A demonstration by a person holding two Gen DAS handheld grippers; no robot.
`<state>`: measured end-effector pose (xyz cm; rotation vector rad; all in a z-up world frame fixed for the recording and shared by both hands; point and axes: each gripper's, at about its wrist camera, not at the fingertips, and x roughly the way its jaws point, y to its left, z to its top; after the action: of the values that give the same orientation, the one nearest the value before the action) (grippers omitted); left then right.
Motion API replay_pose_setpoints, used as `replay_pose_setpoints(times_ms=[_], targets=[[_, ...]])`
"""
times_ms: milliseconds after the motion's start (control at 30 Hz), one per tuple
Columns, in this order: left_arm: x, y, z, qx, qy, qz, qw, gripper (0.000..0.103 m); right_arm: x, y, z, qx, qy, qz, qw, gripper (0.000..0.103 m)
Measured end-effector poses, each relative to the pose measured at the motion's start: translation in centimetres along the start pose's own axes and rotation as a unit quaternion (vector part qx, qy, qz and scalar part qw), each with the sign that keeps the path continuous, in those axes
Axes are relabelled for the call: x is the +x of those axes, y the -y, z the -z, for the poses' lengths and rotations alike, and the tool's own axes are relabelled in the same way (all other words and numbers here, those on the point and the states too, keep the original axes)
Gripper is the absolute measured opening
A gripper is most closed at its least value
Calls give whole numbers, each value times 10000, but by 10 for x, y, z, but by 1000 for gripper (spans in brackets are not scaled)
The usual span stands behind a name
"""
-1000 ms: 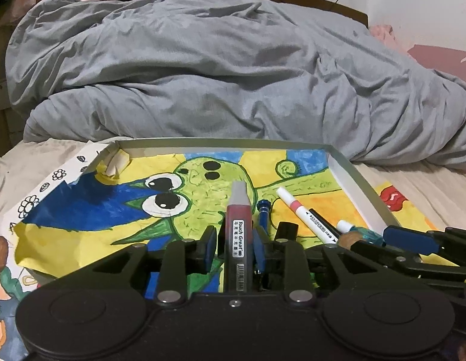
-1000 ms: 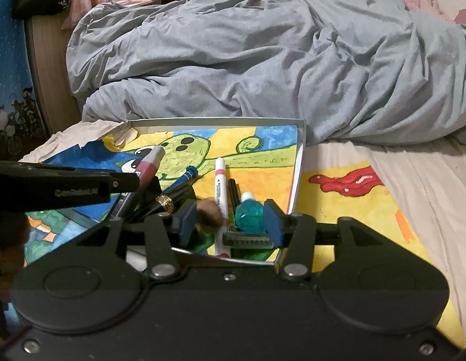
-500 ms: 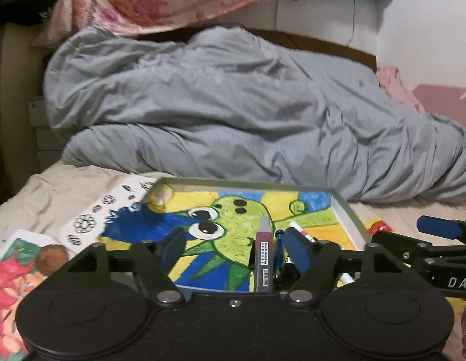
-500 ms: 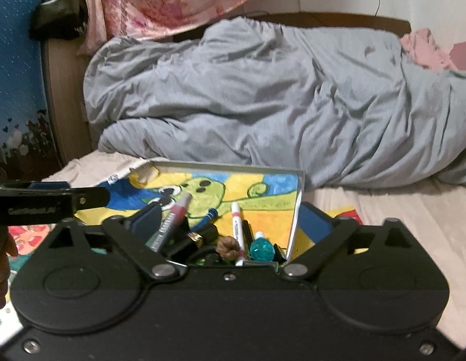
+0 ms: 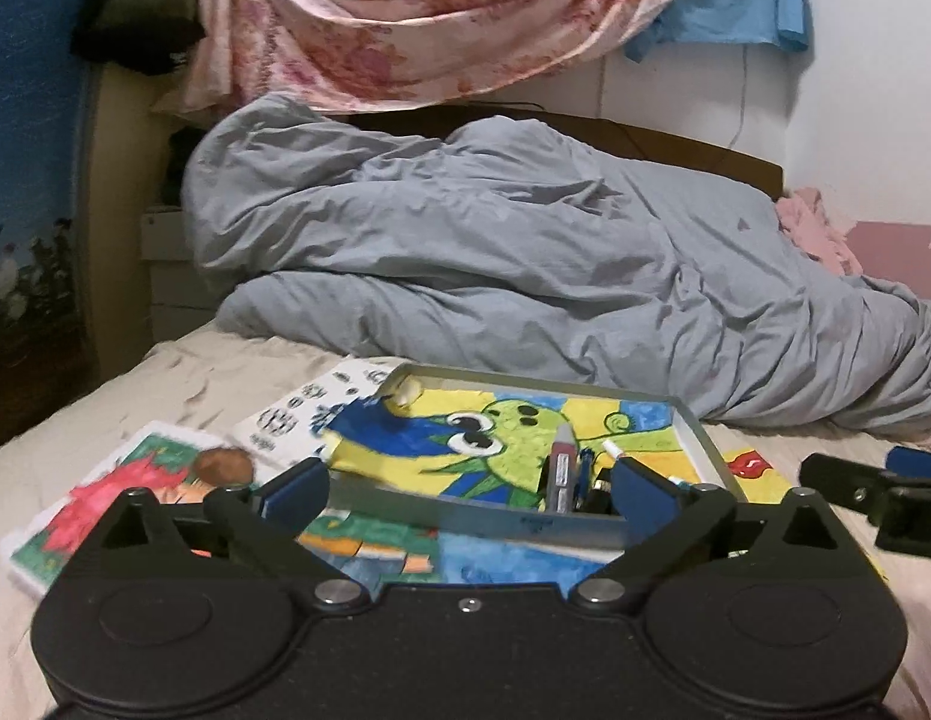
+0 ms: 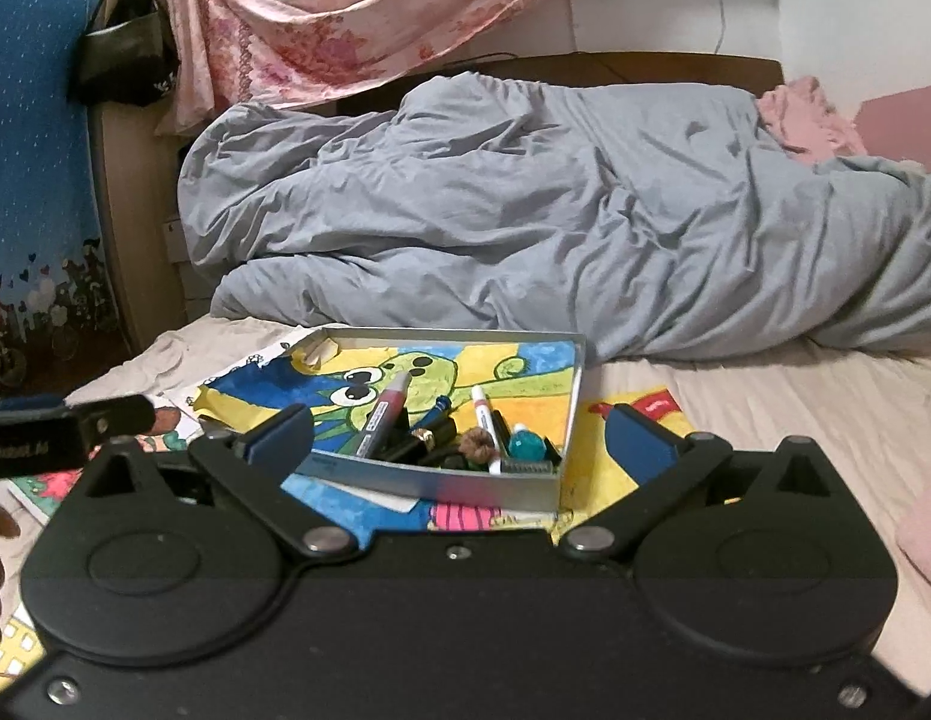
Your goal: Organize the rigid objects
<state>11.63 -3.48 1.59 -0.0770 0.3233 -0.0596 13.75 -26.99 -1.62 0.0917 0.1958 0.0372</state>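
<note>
The left gripper [image 5: 468, 483] hangs over the bed with its blue-padded fingers [image 5: 294, 489] spread wide; its jaws are opening and pinch nothing. The right gripper [image 6: 459, 441] sits the same way, jaws at full spread and empty, its pads standing either side of the tray's near end in its view without touching it.

The tray [image 6: 441, 483] is a shallow grey metal box lying on loose drawings on the beige sheet [image 6: 765, 414], just in front of a heaped grey duvet [image 6: 555, 210]. A painted green creature on yellow and blue lines its floor. The small things are gathered at its near end: a red marker [image 6: 386, 414] leaning up with its tip towards the far side, a blue pen [image 6: 436, 411] beside it, a white marker [image 6: 483, 420] with a red band, a teal bottle [image 6: 527, 443], a brown walnut-like lump [image 6: 478, 443] between them, and some dark pieces I cannot make out.

Outside the tray, to its left, a second brown nut [image 5: 224, 464] rests on a red-and-green drawing [image 5: 99, 516]. A pink floral cloth [image 5: 429, 18] hangs on the wall behind.
</note>
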Motion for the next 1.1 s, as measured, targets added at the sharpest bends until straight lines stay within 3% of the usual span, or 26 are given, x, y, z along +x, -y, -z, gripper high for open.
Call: replay_pose_setpoints(times_ms=[500, 1100], targets=[[-55, -12, 34, -95, -154, -375, 9991, 102, -51, 0, 27, 146, -213, 151, 9996, 103], [-45, -9, 49, 126, -261, -429, 9987, 102, -45, -2, 41, 219, -557, 183, 9980, 103]])
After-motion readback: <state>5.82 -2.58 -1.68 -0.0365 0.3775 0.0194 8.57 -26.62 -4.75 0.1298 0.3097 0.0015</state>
